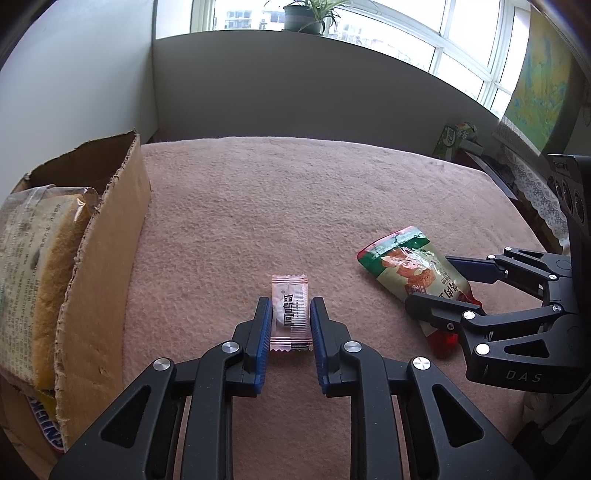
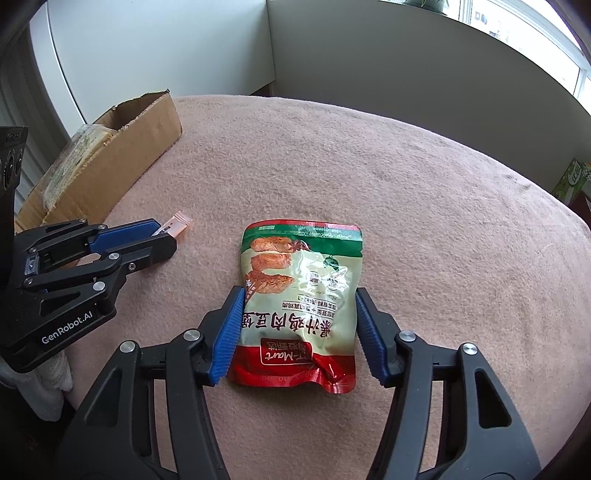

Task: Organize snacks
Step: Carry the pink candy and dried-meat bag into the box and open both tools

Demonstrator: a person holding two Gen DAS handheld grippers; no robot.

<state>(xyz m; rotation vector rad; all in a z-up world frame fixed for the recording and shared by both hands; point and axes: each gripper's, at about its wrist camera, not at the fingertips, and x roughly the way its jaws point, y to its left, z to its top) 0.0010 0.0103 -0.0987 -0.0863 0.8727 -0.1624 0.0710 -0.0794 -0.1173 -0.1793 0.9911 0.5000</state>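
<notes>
Cardboard box (image 1: 107, 236) contents are only partly seen: a wrapped sponge-cake packet (image 1: 33, 280) fills its visible corner, and a blue-lettered wrapper beneath it is cut off at the picture's edge. The small print on the pink candy sachet (image 1: 290, 314) is too fine to be read. The box stands at the left edge of the pink blanket-covered tabletop (image 1: 295, 206); a potted plant (image 1: 306, 14) is seen on the windowsill beyond, and a green carton (image 1: 452, 142) at the far right.

The sachet lies flat on the tabletop, and the left gripper (image 1: 290, 314) is closed on it, its blue pads pressed against both long edges. The green-and-red snack pouch (image 2: 299, 306) lies flat to the right, well apart from the box. The right gripper (image 2: 299, 328) straddles its lower half: the left pad touches the pouch's edge, while a narrow gap is seen at the right pad, so the jaws are not yet clamped.
</notes>
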